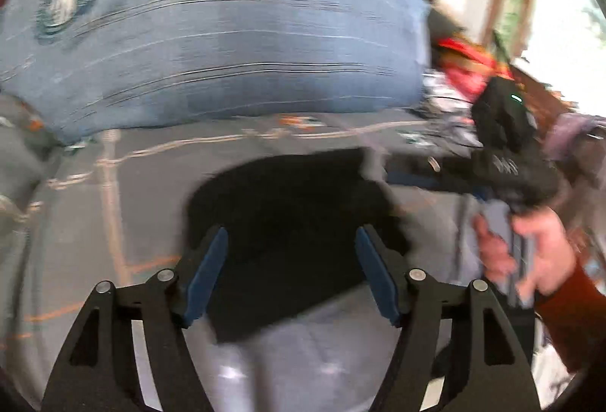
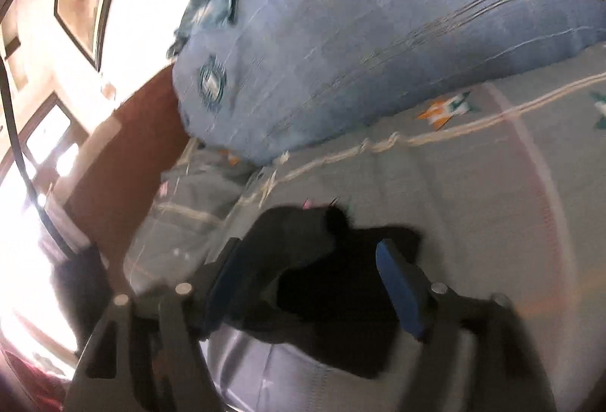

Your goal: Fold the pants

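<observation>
Black pants (image 1: 295,222) lie bunched on the grey bedspread (image 1: 113,192) below the blue pillow (image 1: 227,33), folding apparently unfinished; your left gripper (image 1: 291,241) and right gripper (image 2: 310,260) stand wide, holding nothing.

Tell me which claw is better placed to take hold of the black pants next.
Probably the left claw: it stands open with the folded black fabric pants squarely between its fingers. The right claw is open too, but only an edge lies there.
</observation>
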`<action>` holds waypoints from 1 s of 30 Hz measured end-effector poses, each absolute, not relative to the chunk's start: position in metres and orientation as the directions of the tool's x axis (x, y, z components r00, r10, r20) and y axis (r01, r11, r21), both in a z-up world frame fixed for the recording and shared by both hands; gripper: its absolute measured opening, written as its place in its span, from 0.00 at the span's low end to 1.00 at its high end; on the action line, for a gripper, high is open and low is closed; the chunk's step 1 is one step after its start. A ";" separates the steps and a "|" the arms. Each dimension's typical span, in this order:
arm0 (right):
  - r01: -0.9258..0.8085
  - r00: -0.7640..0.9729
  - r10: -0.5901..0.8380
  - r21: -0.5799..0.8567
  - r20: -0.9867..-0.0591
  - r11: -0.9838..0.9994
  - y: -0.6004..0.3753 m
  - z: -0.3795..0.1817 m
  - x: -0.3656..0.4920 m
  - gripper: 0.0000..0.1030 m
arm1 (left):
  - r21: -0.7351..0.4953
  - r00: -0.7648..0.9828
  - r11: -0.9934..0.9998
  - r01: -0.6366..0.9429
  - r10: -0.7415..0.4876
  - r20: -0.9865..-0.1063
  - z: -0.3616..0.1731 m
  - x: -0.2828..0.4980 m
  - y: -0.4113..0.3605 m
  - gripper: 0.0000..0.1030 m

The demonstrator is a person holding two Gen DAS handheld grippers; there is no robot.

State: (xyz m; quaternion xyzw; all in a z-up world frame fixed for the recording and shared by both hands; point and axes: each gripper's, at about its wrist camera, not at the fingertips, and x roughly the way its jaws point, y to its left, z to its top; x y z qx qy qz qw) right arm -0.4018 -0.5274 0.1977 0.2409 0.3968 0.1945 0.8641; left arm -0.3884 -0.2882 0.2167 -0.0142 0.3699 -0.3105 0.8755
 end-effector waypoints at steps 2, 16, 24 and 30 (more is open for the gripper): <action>-0.131 0.583 0.509 0.544 -0.634 0.829 -0.511 0.186 -0.392 0.72 | -0.281 0.537 0.815 0.507 -0.553 -0.637 0.210 -0.378 -0.281 0.68; -0.027 0.628 0.292 0.356 -0.721 0.934 -0.521 0.172 -0.414 0.14 | -0.214 0.523 0.853 0.476 -0.470 -0.711 0.173 -0.365 -0.323 0.71; -0.066 0.686 0.287 0.335 -0.669 0.940 -0.520 0.211 -0.433 0.23 | -0.209 0.540 0.875 0.437 -0.441 -0.717 0.184 -0.360 -0.315 0.75; -0.160 0.656 0.384 0.377 -0.649 0.912 -0.496 0.214 -0.437 0.23 | -0.185 0.547 0.887 0.423 -0.413 -0.728 0.186 -0.347 -0.323 0.75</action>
